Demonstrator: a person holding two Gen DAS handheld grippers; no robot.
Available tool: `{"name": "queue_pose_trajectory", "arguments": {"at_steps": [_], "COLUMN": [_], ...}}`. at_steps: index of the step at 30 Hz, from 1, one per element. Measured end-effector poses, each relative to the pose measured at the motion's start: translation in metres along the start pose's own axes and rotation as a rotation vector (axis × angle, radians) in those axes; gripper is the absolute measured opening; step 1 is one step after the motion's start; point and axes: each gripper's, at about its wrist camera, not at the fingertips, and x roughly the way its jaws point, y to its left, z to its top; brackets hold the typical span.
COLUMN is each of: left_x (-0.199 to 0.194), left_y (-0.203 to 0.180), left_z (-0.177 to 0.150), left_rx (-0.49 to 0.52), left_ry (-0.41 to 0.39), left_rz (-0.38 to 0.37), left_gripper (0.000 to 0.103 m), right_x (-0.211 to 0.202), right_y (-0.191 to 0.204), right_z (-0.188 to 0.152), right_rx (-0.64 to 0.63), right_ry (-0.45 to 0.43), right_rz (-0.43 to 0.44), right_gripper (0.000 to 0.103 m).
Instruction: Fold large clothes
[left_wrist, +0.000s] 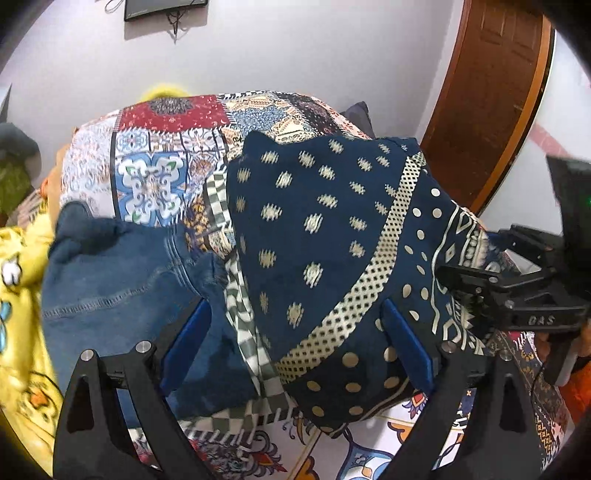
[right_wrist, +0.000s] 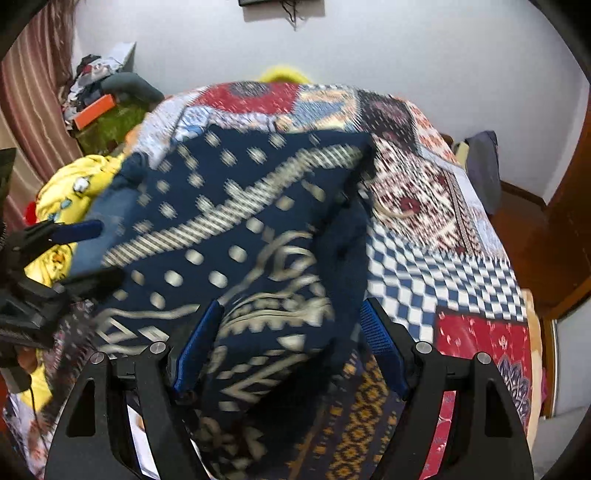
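A large navy garment (left_wrist: 317, 236) with cream dots and geometric bands lies bunched on the patchwork bedspread (left_wrist: 162, 147). It also fills the middle of the right wrist view (right_wrist: 236, 236). My left gripper (left_wrist: 295, 317) is open, its blue fingers (left_wrist: 192, 325) standing wide on either side of the garment's near edge. My right gripper (right_wrist: 291, 325) is open too, with folds of the same garment lying between its fingers (right_wrist: 376, 332). In the left wrist view the right gripper (left_wrist: 461, 280) sits at the garment's right side. In the right wrist view the left gripper (right_wrist: 92, 251) sits at its left side.
Blue jeans (left_wrist: 122, 280) lie left of the navy garment, next to a yellow printed garment (left_wrist: 22, 280). A wooden door (left_wrist: 495, 92) stands at the right. A cluttered pile (right_wrist: 99, 92) and a striped curtain (right_wrist: 33, 92) are at the far left. The wall is close behind the bed.
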Motion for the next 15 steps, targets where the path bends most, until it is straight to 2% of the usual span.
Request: {"name": "queue_pose_trajectory", "arguments": {"at_steps": [3, 7, 11, 15], "left_x": [-0.004, -0.009, -0.013, -0.022], "left_y": [0.005, 0.011, 0.018, 0.028], "left_z": [-0.011, -0.021, -0.029, -0.034], "left_rx": [-0.021, -0.041, -0.010, 0.015], "left_ry": [0.000, 0.025, 0.062, 0.075], "left_rz": [-0.022, -0.031, 0.069, 0.177], "left_gripper": [0.094, 0.094, 0.093, 0.093], "right_x": [-0.006, -0.024, -0.043, -0.064], "right_y": [-0.023, -0.038, -0.037, -0.033], "right_z": [-0.015, -0.027, -0.026, -0.019], "right_rx": [0.069, 0.105, 0.089, 0.078], "right_ry": [0.021, 0.028, 0.014, -0.017], "right_rz": [0.037, 0.003, -0.051, -0.043], "right_gripper": [0.078, 0.080, 0.080, 0.080]}}
